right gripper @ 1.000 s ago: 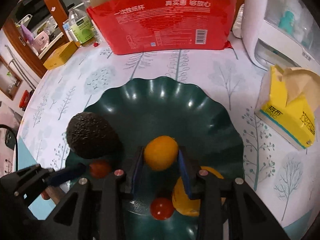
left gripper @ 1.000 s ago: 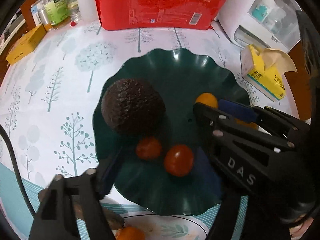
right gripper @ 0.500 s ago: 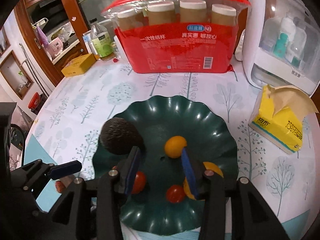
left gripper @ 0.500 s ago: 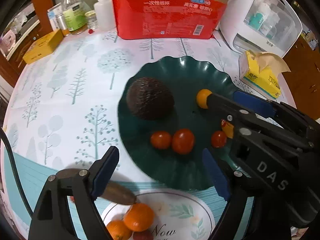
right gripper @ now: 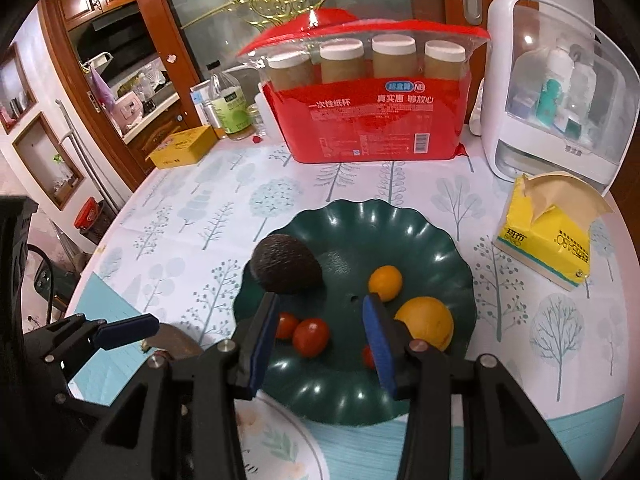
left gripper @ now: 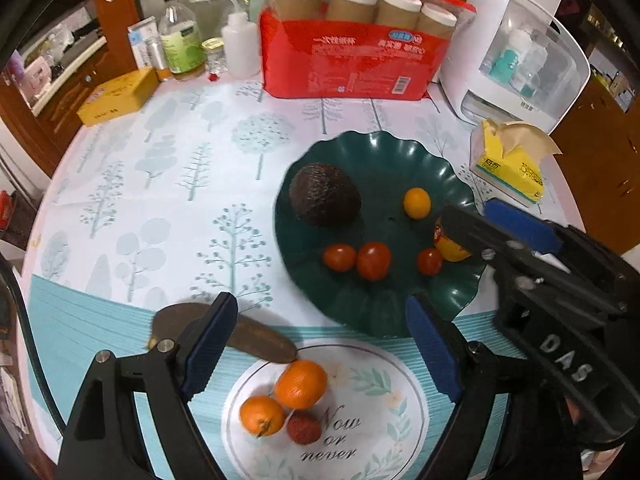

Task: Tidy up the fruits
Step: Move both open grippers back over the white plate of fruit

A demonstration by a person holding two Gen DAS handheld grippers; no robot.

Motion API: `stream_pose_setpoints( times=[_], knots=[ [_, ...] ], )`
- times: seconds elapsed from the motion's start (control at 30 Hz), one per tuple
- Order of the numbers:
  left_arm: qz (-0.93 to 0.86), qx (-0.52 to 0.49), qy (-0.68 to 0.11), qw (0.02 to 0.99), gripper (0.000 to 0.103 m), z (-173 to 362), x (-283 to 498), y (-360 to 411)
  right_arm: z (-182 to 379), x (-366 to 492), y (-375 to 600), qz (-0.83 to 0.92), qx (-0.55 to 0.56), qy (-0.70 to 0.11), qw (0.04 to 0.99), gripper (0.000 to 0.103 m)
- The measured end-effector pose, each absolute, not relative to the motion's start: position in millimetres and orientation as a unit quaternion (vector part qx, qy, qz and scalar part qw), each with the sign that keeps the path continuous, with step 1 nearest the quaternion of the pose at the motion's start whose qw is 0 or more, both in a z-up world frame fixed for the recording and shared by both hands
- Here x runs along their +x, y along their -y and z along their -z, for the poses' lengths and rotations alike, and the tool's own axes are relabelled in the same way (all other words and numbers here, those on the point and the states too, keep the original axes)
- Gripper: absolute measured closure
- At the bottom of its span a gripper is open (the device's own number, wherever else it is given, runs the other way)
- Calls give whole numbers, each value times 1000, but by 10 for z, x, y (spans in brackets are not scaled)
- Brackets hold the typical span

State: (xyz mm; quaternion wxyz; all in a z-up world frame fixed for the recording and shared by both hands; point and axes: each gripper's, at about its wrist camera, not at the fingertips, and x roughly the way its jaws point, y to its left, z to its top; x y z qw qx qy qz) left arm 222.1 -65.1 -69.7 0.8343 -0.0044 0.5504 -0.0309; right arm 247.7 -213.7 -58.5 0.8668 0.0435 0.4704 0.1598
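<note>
Left gripper (left gripper: 320, 344): my jaws wide apart, empty, above the table edge.
Right gripper (right gripper: 324, 344): my jaws apart, empty.
Green plate (right gripper: 400, 224): holds avocado (right gripper: 286, 265), kumquat (right gripper: 385, 282), 3 tomatoes.
Oranges (left gripper: 300, 384): 2, on white plate (left gripper: 400, 400).

Right gripper (left gripper: 560, 344): "DAS"
Table mat (left gripper: 384, 432): "Now or never" (script lettering)
Red pack (right gripper: 372, 120): "一次性纸杯", barcode
</note>
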Motion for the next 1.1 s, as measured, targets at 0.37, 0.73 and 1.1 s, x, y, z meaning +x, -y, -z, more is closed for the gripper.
stream_pose_setpoints(
  times=[0.37, 0.73, 1.1],
  knots=[
    [37, -4, -518, 855, 17, 169, 1810, 366, 72, 2080, 2171, -153, 58, -437, 885, 59],
    [83, 24, -490, 867, 17, -83, 1445, 65, -161, 1548, 1991, -125, 72, -430, 891, 59],
    [114, 67, -525, 841, 17, 505, 1199, -315, 177, 1121, 1748, -103, 100, -446, 883, 59]
  ],
)
